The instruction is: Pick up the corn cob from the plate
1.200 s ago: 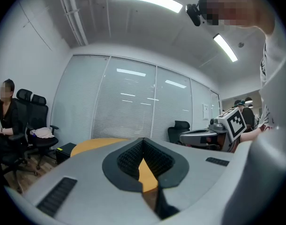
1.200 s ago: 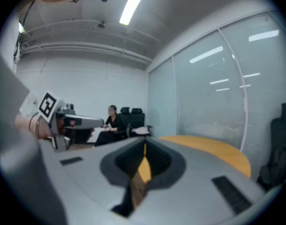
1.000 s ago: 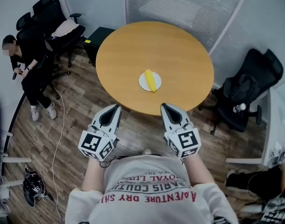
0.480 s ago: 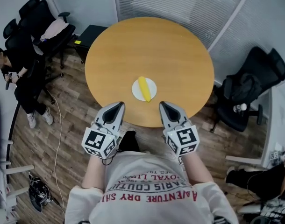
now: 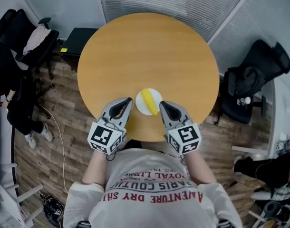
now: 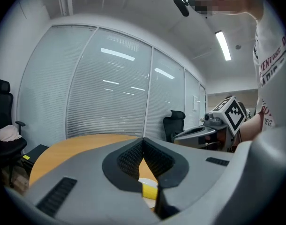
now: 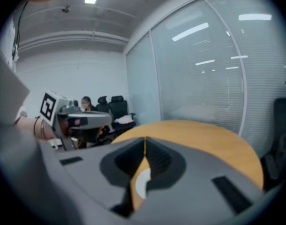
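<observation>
A yellow corn cob [image 5: 149,101] lies on a small white plate [image 5: 142,106] near the front edge of the round wooden table [image 5: 149,51]. My left gripper [image 5: 128,100] hangs over the table edge just left of the plate, jaws shut and holding nothing. Just right of the plate is my right gripper [image 5: 161,103], also shut and holding nothing. In the left gripper view the corn cob [image 6: 149,191] and the plate [image 6: 146,181] show low behind the closed left gripper [image 6: 143,142]. In the right gripper view only a sliver of the plate [image 7: 142,182] shows behind the right gripper [image 7: 145,142].
Black office chairs stand at the far left [image 5: 21,32] and at the right [image 5: 252,82] of the table. A seated person [image 5: 12,99] is at the left edge. A black box [image 5: 81,39] sits on the wood floor. Glass walls with blinds [image 5: 154,1] close the room.
Both grippers have come forward and slightly down, from short of the table to over its near edge, one on each side of the plate. Their jaws stay shut.
</observation>
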